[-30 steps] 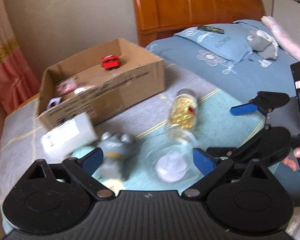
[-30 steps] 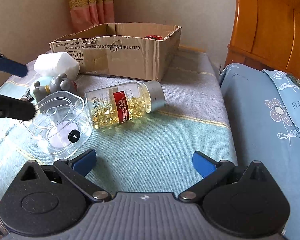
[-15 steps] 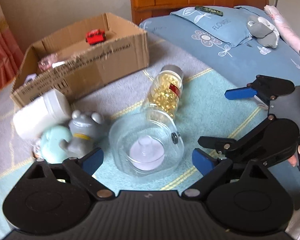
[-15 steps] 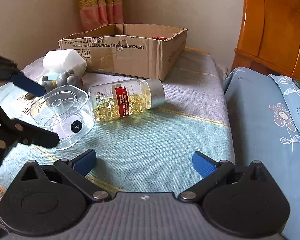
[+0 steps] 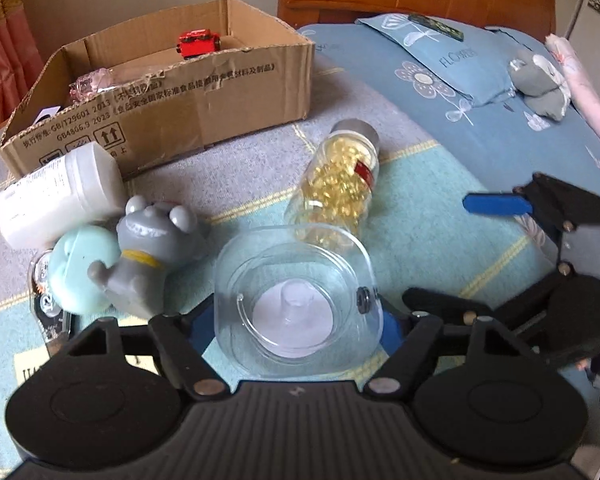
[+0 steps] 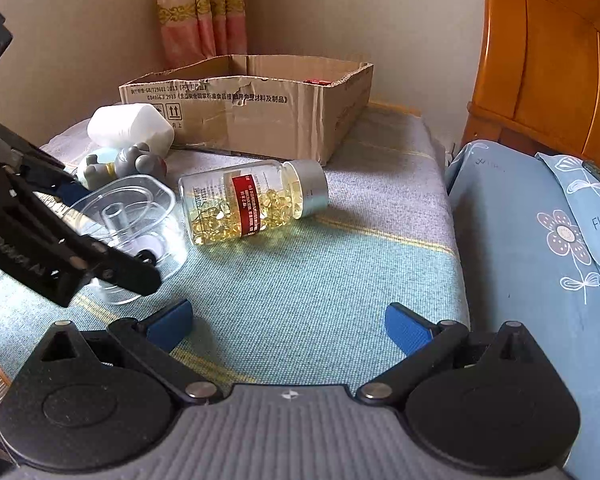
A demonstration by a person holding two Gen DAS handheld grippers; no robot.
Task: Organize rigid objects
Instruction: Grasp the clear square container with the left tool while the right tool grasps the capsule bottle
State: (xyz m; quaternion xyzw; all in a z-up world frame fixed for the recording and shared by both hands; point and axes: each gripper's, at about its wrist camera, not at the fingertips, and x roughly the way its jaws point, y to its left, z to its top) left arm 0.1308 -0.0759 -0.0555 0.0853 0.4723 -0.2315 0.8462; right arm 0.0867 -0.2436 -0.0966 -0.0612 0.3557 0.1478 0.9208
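A clear plastic container (image 5: pixel 296 300) lies on the striped cloth, also in the right wrist view (image 6: pixel 132 216). My left gripper (image 5: pixel 296 324) is open with its jaws on either side of it. A bottle of yellow capsules (image 5: pixel 338 184) lies on its side just beyond, and it shows in the right wrist view (image 6: pixel 252 204). A grey toy figure (image 5: pixel 148 256), a pale green round object (image 5: pixel 80 268) and a white bottle (image 5: pixel 60 196) lie to the left. An open cardboard box (image 5: pixel 172 100) stands behind. My right gripper (image 6: pixel 288 328) is open and empty over the cloth.
The box holds a red toy car (image 5: pixel 198 42) and a pink item (image 5: pixel 88 86). A bed with a blue sheet (image 6: pixel 532 248), a pillow (image 5: pixel 448 56) and a wooden headboard (image 6: pixel 548 64) lies to the right. A curtain (image 6: pixel 196 12) hangs behind the box.
My left gripper has moved forward and down, so the clear container now sits between its jaws. The right gripper has barely moved.
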